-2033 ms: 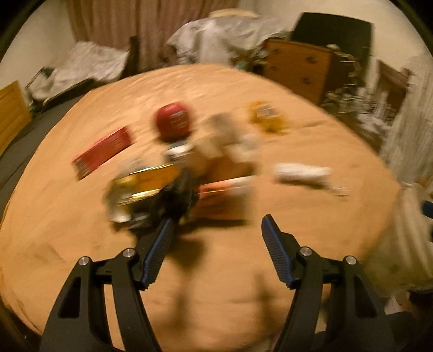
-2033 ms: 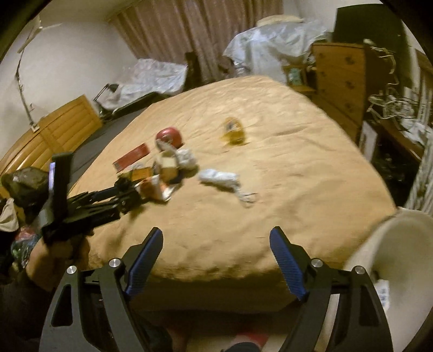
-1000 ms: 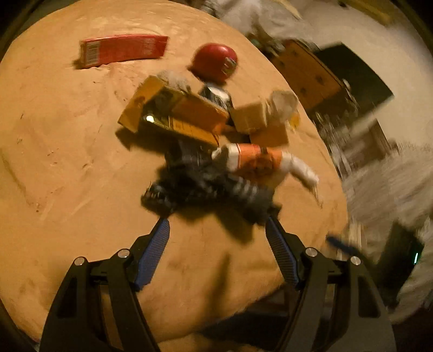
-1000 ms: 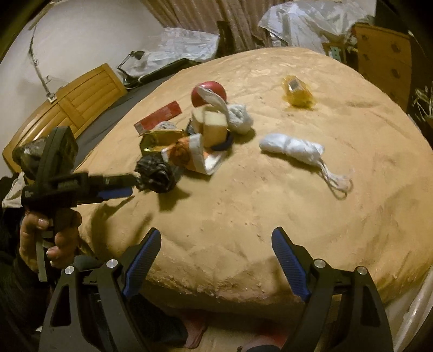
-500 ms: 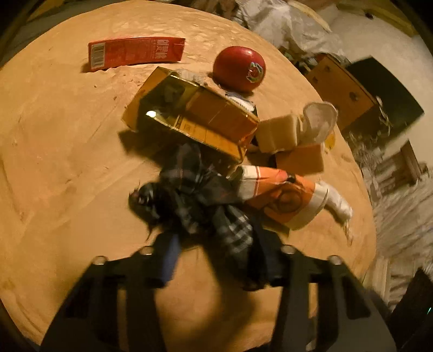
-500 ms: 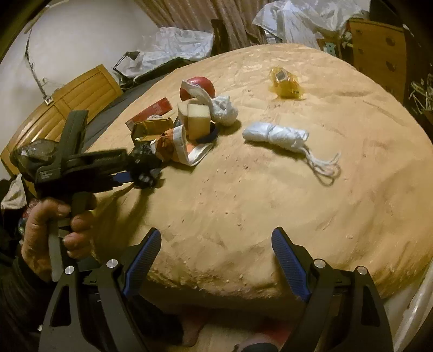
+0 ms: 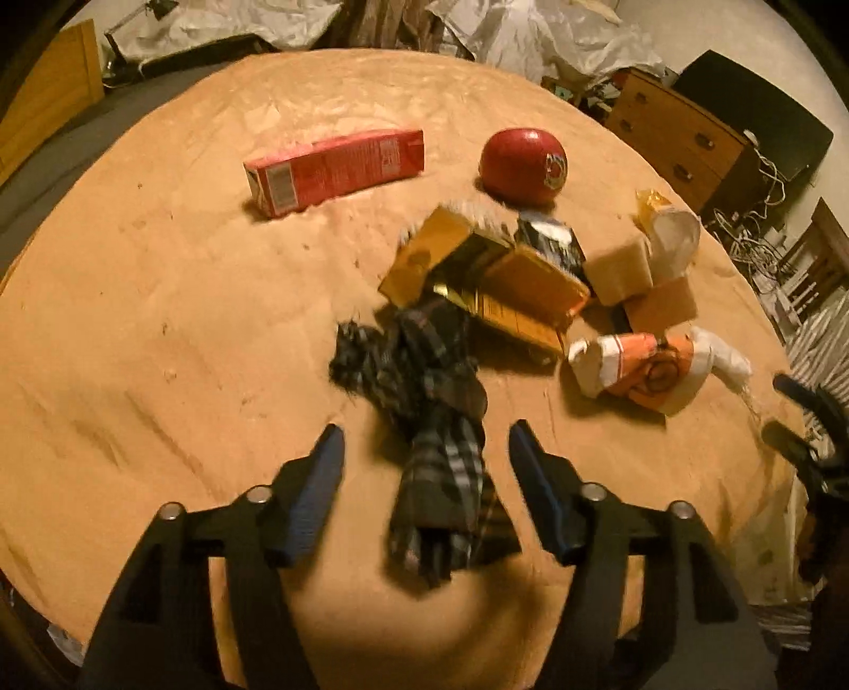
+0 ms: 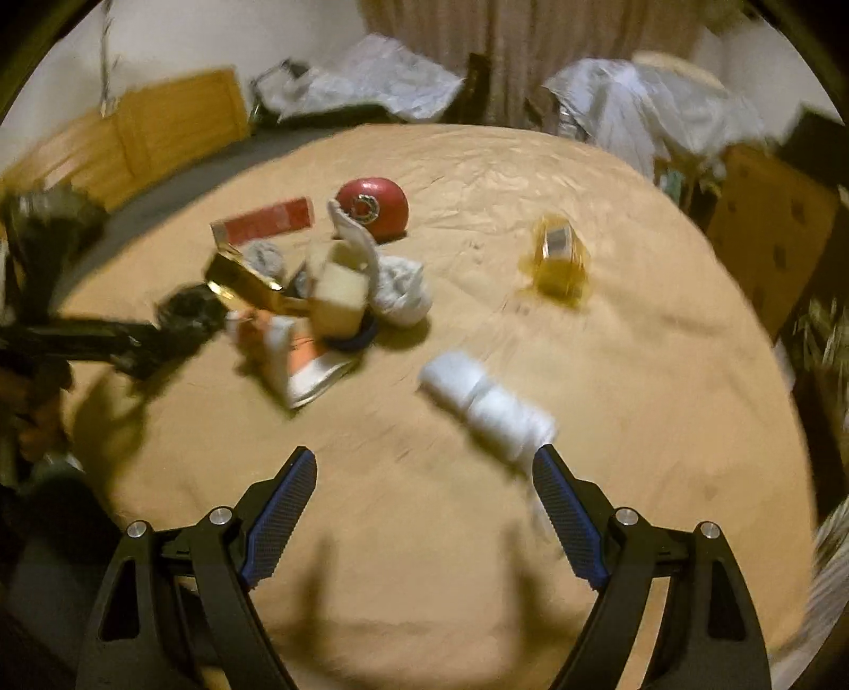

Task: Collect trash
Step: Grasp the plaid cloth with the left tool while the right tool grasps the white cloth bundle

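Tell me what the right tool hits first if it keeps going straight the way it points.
Probably the tan bedspread: bare cloth lies between the right tool's open jaws. The rolled white paper bundle sits beyond its right finger, likely next, though blur leaves depth unclear.

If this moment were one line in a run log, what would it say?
left gripper: opening, plaid cloth between jaws | right gripper: open, empty, near white roll

A tan-covered bed under warm dim light; brown wooden dresser, pale curtains, white walls.
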A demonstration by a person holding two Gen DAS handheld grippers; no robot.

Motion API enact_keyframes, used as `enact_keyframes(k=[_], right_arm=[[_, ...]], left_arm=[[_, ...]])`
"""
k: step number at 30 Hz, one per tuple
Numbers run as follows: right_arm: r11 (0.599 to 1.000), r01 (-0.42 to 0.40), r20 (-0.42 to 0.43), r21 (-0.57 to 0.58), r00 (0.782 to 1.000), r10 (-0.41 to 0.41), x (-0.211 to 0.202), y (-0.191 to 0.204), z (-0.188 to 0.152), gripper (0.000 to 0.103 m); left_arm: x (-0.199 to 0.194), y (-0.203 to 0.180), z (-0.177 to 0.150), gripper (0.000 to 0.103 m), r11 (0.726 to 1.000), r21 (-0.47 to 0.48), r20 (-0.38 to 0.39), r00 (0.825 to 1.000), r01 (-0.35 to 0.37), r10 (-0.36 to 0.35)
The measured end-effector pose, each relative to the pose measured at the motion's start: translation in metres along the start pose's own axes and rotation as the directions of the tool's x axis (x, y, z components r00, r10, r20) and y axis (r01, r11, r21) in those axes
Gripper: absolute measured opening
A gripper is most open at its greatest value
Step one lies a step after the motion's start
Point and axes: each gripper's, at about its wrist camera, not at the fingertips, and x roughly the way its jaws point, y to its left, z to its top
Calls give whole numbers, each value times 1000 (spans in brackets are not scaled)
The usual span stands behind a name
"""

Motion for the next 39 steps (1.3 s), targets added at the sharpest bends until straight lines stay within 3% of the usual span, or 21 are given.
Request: enact_keyframes(k=[7, 9, 11, 13, 16, 18, 24, 29, 32, 39], right_arm=[[984, 37, -149, -177, 987, -64, 58, -9, 34, 84], [982, 37, -168, -188, 983, -69, 69, -9, 37, 79], [984, 19, -176, -179, 983, -51, 76, -9, 38, 71], [988, 1, -176, -154, 984, -28, 78, -9, 39, 60], [991, 11, -153, -133, 988, -32, 74, -2, 36, 35], [992, 46, -126, -117, 990, -60, 66, 7, 30, 28], [995, 93, -39, 36, 995, -91, 27, 10, 2, 27], [984, 82, 71, 161, 993, -95, -20, 23, -15, 27], [980, 60, 160, 190, 983, -91, -53, 44, -14, 27], [968, 53, 338, 244, 931, -137, -128, 79, -8, 27]], left_arm=[[26, -7, 7, 63, 997, 42, -25, 997, -72, 73], [27, -4, 5, 59, 996, 43, -18, 997, -81, 82], [27, -3, 2, 52, 995, 48, -6, 996, -93, 93], [26, -2, 1, 36, 994, 47, 6, 996, -94, 94], [18, 2, -3, 31, 996, 35, 22, 996, -84, 83], [11, 2, -7, 30, 994, 38, 41, 994, -99, 98], [-22, 1, -20, 30, 988, 52, 117, 983, -146, 139], [-66, -13, -30, 30, 981, 57, 225, 960, -183, 166], [-95, -37, -33, 30, 979, 85, 310, 938, -188, 153], [-148, -92, -41, 30, 981, 126, 457, 886, -149, 76]])
